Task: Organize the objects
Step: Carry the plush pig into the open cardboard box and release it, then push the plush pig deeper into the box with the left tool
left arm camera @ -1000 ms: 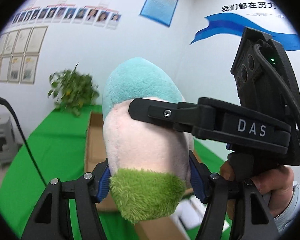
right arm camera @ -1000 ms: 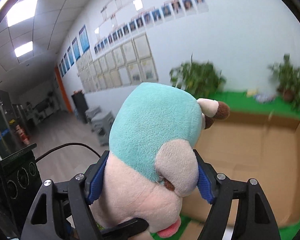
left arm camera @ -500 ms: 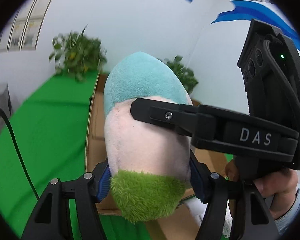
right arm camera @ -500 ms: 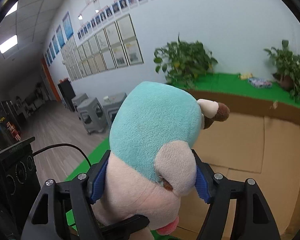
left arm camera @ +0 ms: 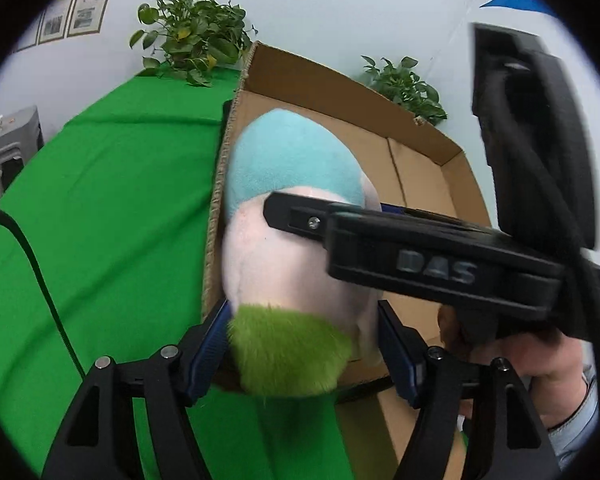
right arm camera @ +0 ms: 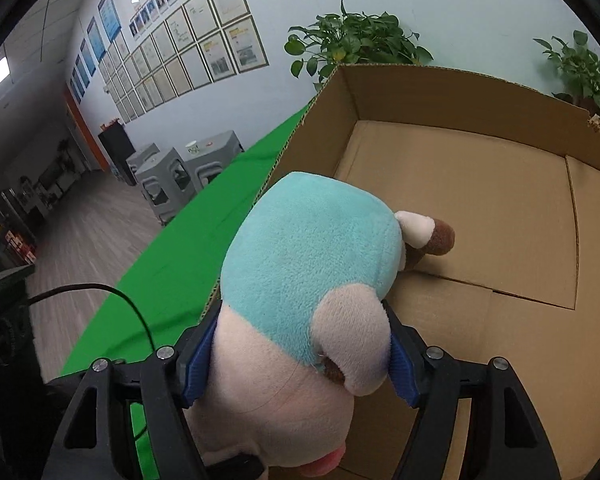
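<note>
Green cloth-covered surface [left arm camera: 100, 208] and open brown cardboard box [right arm camera: 480, 216] now filling both frames instead of wall, with left gripper [left arm camera: 300, 344] and right gripper [right arm camera: 300, 344] fingers both clamped on teal-and-pink plush toy [right arm camera: 308, 264] at frame centre over the box's near edge, suggesting imminent drop-in; "DAS" lettering at right.

The plush toy [right arm camera: 312, 264] is turquoise and pale pink with a shaggy green patch; the cardboard box [right arm camera: 480, 184] is plain brown; the tabletop [left arm camera: 100, 208] is bright green.
</note>
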A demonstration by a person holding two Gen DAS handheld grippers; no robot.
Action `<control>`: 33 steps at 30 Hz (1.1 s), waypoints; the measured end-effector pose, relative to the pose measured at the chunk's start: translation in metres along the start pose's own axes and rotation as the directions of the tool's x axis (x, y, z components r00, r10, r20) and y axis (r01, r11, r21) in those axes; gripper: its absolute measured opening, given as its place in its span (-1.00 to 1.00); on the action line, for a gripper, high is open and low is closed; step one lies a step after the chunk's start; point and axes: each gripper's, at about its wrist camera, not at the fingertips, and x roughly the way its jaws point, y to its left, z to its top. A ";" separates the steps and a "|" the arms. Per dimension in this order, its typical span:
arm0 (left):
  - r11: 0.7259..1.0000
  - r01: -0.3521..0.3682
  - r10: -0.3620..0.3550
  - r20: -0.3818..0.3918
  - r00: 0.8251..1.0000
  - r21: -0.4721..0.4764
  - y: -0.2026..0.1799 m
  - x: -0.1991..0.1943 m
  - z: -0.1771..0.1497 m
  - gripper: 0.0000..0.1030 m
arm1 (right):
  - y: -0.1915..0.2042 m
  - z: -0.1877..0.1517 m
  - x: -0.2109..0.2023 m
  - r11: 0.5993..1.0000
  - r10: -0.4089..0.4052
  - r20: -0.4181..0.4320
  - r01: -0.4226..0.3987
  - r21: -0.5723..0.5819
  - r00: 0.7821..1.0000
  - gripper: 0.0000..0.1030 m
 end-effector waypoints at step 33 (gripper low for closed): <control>0.957 -0.252 0.192 0.342 0.920 0.142 -0.069 -0.097 -0.038 0.69 | -0.018 -0.165 -0.236 0.958 -0.270 0.275 0.229 0.172 0.923 0.99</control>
